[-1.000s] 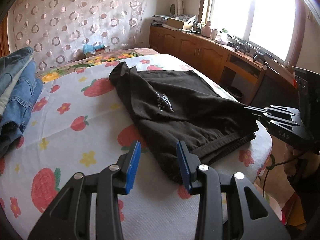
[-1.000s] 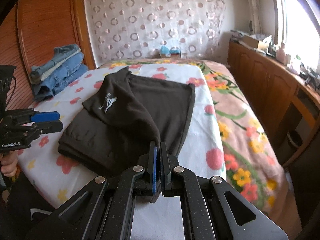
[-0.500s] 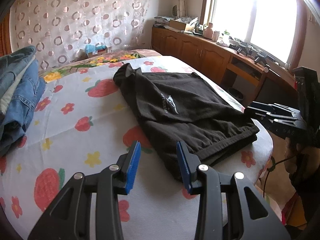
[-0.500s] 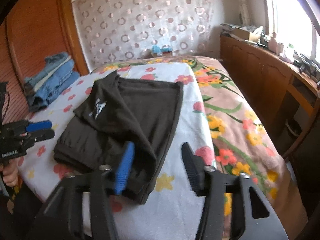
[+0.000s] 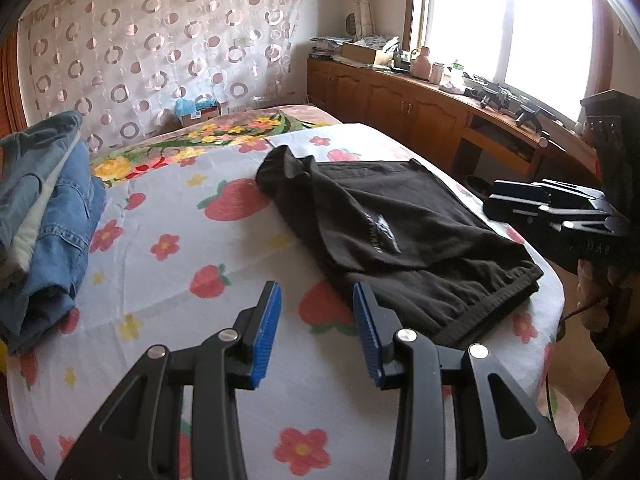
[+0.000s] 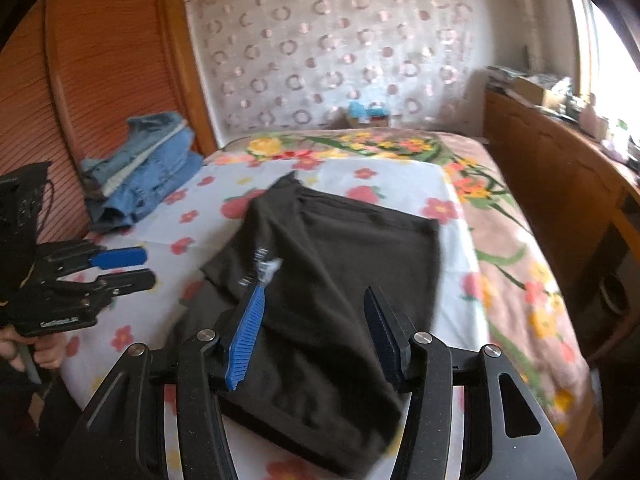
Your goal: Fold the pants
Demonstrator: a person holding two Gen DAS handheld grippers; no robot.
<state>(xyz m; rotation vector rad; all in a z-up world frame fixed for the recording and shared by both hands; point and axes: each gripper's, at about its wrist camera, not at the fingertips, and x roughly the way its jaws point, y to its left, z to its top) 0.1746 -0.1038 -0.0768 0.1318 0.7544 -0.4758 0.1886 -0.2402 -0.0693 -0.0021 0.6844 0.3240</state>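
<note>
The black pants [image 5: 404,236] lie folded on the bed [image 5: 168,248]. Both the left gripper [image 5: 316,320] and right gripper [image 6: 316,336] stand apart, empty. Lift clear at twelve o'clock, without snagging the fold.

**Left wrist view: bed with folded black pants**

- Left gripper [image 5: 316,328]: near centre, blue-padded jaws parted, nothing between them, above the sheet.
- Sheet [image 5: 180,248]: white, printed with strawberries and flowers, covering the bed.
- Black pants [image 5: 392,240]: folded flat on the sheet's right half, a pale logo on the upper layer, thick folded edge toward the near right.
- Right gripper [image 5: 496,204]: at the right edge, beyond the pants' right border, clear of the cloth, its jaws having just opened; a hand [image 5: 592,296] grips it below.
- Stack of jeans [image 5: 44,220]: far left on the sheet.
- Wooden cabinets [image 5: 400,100]: far right, under a bright window, top cluttered.
- Circle-patterned curtain [image 5: 160,52]: far wall.
</note>
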